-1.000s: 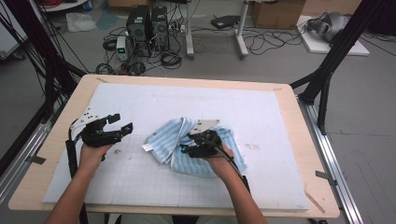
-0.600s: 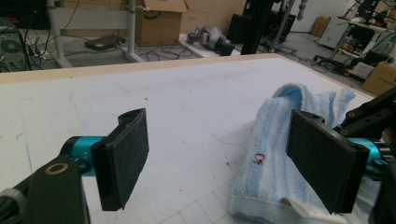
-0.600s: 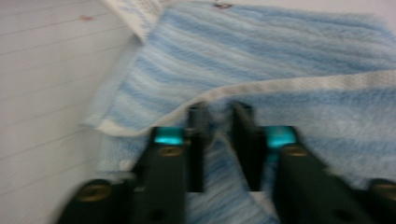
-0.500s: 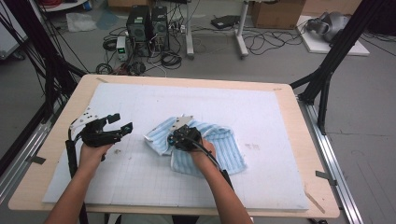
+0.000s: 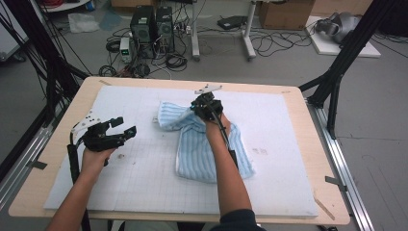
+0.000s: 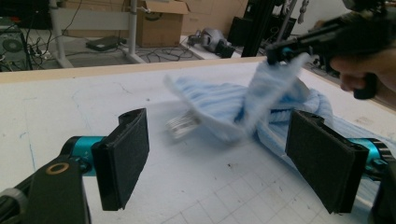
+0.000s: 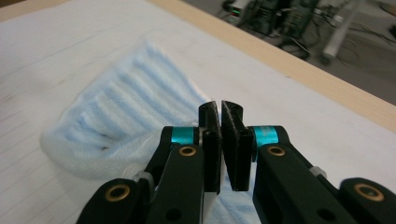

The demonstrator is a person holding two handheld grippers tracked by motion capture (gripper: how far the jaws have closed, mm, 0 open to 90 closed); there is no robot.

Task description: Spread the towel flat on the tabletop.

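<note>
A light blue striped towel (image 5: 202,151) lies rumpled on the white gridded mat (image 5: 288,144) at mid-table. My right gripper (image 5: 199,107) is shut on a fold of the towel at its far end and holds that fold lifted off the mat. In the right gripper view the jaws (image 7: 220,114) stand pressed together with the towel (image 7: 116,116) bunched beneath and behind them. My left gripper (image 5: 126,128) hovers open over the mat at the left, apart from the towel. Its wide jaws (image 6: 220,140) frame the towel (image 6: 219,105) and the right gripper (image 6: 285,46) beyond.
The mat covers a wooden table (image 5: 317,211) with bare edges all round. Black frame posts (image 5: 337,72) rise at both sides. Computers (image 5: 154,26), cables and a cardboard box (image 5: 284,12) sit on the floor beyond the far edge.
The right gripper has carried the towel's fold toward the far edge, stretching the towel lengthwise. Its jaws were apart one second ago and are now together. The left gripper stayed put.
</note>
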